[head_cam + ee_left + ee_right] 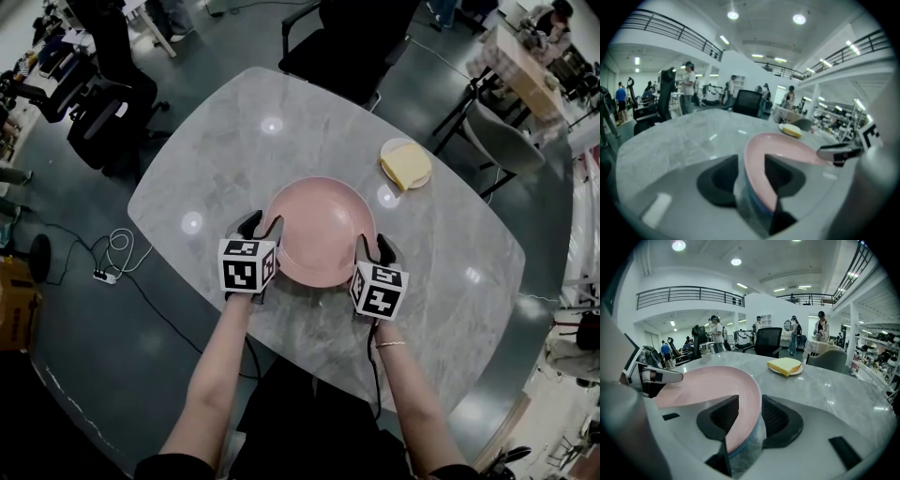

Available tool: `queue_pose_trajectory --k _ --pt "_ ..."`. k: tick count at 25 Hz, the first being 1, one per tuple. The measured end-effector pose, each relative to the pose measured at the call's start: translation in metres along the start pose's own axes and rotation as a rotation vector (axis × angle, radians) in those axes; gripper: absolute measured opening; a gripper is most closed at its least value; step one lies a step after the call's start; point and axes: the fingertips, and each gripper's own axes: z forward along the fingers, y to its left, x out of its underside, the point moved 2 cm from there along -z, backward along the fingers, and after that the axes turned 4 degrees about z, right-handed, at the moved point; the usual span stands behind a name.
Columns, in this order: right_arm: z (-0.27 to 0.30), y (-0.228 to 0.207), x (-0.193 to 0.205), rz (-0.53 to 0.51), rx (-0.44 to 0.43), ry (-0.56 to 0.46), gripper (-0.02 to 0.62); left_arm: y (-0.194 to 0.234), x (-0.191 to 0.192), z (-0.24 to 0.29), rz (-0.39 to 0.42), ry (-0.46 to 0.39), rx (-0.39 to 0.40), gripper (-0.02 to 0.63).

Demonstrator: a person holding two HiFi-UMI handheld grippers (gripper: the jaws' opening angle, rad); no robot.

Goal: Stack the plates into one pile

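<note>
Nearby, small plate [397, 142] with yellow slab [406, 169], beyond pink plate [323, 230]

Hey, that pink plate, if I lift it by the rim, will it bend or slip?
Likely stiff: the pink plate holds its round shape, no sag at the rim. Its smooth, sloped rim could slip from a narrow pinch. It looks like hard tableware, so it possibly chips against the marble-look table.

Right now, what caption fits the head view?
Left claw and right claw straddle the pink plate on the grey table.
</note>
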Motion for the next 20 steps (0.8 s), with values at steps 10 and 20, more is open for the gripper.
queue_pose_trajectory --k 10,20 --pt "-0.024 0.010 -0.035 0.005 -0.058 -0.125 0.109 -0.009 -0.033 -0.021 0.021 -0.117 -0.007 0.104" --pt "-0.059 0.008 -0.063 0.030 -0.169 -0.261 0.023 -0.028 -0.061 -0.049 0.039 -0.236 0.002 0.041"
